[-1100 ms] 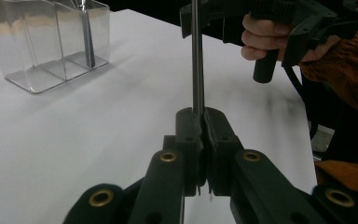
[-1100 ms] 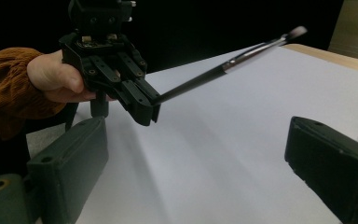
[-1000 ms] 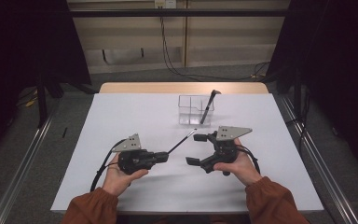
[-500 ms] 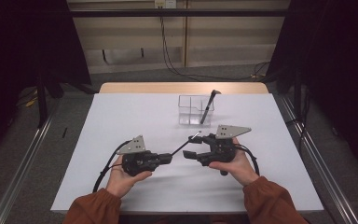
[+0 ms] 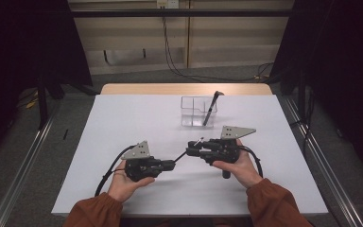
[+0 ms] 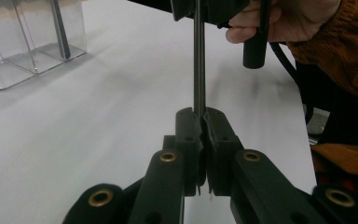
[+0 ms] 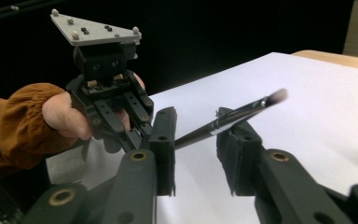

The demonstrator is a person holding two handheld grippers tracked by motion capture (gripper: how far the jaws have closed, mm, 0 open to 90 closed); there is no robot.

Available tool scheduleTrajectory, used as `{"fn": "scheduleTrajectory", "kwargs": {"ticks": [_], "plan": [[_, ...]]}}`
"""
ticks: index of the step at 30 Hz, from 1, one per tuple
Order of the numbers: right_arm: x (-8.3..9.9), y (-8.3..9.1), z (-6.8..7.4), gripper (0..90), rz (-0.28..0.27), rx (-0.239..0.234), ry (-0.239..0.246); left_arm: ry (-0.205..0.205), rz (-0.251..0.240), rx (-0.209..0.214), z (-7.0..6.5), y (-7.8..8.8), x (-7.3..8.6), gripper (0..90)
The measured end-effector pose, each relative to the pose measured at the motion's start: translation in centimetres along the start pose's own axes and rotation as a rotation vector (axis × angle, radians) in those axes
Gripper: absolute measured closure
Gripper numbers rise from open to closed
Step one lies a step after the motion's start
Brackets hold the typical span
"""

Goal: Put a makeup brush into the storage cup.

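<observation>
Left hand-held gripper [image 5: 172, 164] clamps the brush [image 5: 181, 156] handle — its long axis runs up-right between the right hand-held gripper's [image 5: 191, 150] closing, still-parted jaws.

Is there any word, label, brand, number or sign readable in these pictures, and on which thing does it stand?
None can be read.
The brush, the clear box, the white table cover and both grippers, left and right, carry no legible text.
The pale plates on the far wall are too small to read.
</observation>
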State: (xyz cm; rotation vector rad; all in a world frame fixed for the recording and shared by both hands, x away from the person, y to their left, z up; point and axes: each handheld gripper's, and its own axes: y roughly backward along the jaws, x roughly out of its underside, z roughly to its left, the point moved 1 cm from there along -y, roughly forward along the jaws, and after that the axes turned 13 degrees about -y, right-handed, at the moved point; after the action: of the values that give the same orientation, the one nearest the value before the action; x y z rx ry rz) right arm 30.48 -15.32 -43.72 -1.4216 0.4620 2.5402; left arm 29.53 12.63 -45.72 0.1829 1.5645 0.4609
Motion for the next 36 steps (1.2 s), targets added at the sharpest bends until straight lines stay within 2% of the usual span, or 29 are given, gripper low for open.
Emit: {"fn": "scheduleTrajectory", "kwargs": {"ticks": [12,16,22,33,36], "plan": [[-0.08,-0.10,0.07,78.6,-0.001,-0.041,-0.019,-0.007,0.018,-0.003,0.04,-0.33,0.23,83.9],[-0.10,-0.13,0.09,81.1,0.003,-0.052,-0.025,0.004,0.017,-0.023,0.28,-0.12,0.23,81.7],[-0.12,-0.28,0.28,85.3,0.007,-0.075,-0.029,0.019,0.007,-0.060,0.58,0.20,0.33,74.6],[-0.42,0.25,0.02,85.7,-0.009,-0.058,-0.026,0.027,-0.011,-0.107,0.54,0.45,0.39,63.9],[-0.52,0.41,-0.01,85.7,-0.007,-0.053,-0.027,0.030,-0.019,-0.120,0.55,0.63,0.30,57.3]]}}
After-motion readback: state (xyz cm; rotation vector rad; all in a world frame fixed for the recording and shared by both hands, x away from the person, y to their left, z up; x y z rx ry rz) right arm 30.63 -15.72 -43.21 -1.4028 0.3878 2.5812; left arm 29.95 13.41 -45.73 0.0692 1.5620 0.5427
